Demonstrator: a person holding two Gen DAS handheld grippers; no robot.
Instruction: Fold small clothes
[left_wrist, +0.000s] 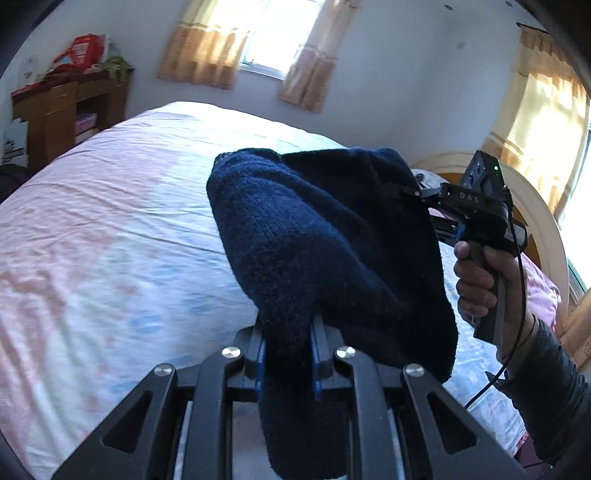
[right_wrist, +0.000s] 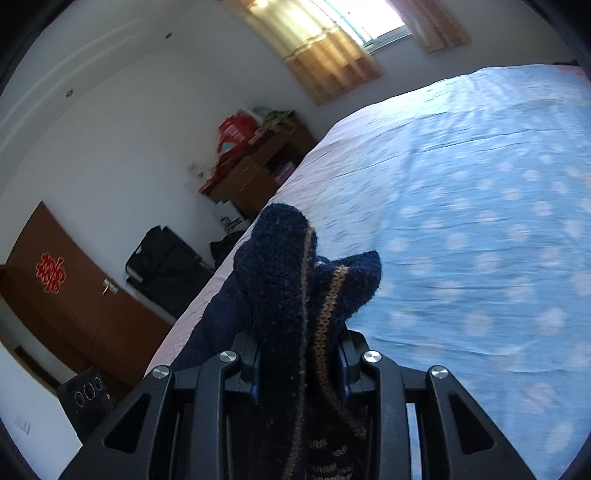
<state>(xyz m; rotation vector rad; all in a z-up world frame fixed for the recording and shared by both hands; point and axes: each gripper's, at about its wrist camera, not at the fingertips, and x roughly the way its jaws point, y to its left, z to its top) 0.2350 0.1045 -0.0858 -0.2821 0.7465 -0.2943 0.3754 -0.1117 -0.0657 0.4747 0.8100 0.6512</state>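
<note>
A dark navy knitted garment (left_wrist: 325, 236) hangs in the air above the bed, held between both grippers. My left gripper (left_wrist: 288, 332) is shut on a bunched edge of it; the knit drapes over and below the fingers. My right gripper (left_wrist: 410, 194) shows at the right of the left wrist view, gripping the garment's far edge, with a hand on its handle. In the right wrist view the right gripper (right_wrist: 301, 354) is shut on a navy fold with tan stripes (right_wrist: 295, 273). The fingertips are hidden by the cloth.
A bed with a pale pink and blue patterned sheet (left_wrist: 122, 229) lies below; it also shows in the right wrist view (right_wrist: 480, 221). A wooden shelf with red items (left_wrist: 62, 107) stands at the far wall. A curved headboard (left_wrist: 535, 206) is at the right. A black bag (right_wrist: 166, 266) sits on the floor.
</note>
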